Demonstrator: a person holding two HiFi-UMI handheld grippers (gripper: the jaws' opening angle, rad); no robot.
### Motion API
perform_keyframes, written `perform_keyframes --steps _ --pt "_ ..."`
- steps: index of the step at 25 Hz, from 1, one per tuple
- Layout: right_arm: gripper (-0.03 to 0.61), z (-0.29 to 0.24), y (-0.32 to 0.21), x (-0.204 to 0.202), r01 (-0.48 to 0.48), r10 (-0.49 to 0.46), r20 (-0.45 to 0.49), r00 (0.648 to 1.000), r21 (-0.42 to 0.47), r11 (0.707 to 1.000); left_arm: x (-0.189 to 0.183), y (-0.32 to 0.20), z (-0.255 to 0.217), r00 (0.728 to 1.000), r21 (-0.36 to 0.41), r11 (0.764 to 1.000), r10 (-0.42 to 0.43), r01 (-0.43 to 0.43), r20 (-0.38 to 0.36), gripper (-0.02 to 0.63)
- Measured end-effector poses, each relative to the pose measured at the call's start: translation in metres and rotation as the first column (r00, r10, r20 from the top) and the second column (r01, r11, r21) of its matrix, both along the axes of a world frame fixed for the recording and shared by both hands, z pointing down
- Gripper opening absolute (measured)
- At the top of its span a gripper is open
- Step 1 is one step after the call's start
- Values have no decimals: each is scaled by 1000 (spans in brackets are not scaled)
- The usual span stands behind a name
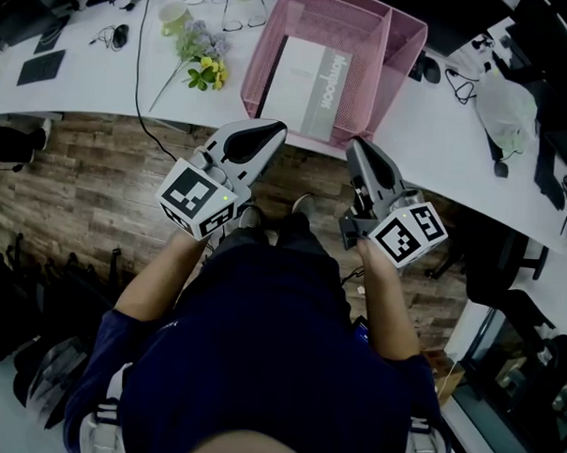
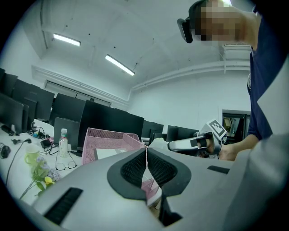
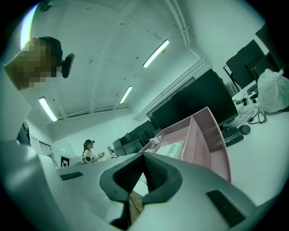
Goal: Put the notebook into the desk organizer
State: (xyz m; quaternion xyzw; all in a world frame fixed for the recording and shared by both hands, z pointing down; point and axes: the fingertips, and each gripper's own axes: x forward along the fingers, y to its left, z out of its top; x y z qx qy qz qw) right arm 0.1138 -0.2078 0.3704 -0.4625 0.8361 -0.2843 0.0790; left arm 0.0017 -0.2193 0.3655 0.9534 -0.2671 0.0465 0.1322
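Observation:
A pink mesh desk organizer (image 1: 264,62) stands on the white desk, close to its front edge. The notebook (image 1: 313,79), white with a grey spine strip, lies flat inside it. My left gripper (image 1: 273,129) hovers just before the desk edge, below the organizer's left corner, shut with nothing in it. My right gripper (image 1: 354,145) hangs beside it under the organizer's right corner, also shut and empty. In the left gripper view the shut tips (image 2: 146,149) point toward the organizer (image 2: 104,136) and notebook (image 2: 108,153). The right gripper view shows its tips (image 3: 142,154) closed, with the organizer (image 3: 205,131) and notebook (image 3: 174,148) beyond.
Flowers (image 1: 204,63), a cup (image 1: 174,17), glasses (image 1: 238,24) and a black cable lie left of the organizer. A mouse (image 1: 429,70) and a white plastic bag (image 1: 506,104) sit to its right. A bottle (image 2: 63,140) and monitors stand behind. Another person (image 3: 89,151) stands far off.

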Motion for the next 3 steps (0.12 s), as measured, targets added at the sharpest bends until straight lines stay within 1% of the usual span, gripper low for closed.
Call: perform_keyframes --steps 3 --pt "3 -1 -1 1 0 0 -1 1000 1 1000 1 -1 -1 1000 0 1000 3 -3 -3 35"
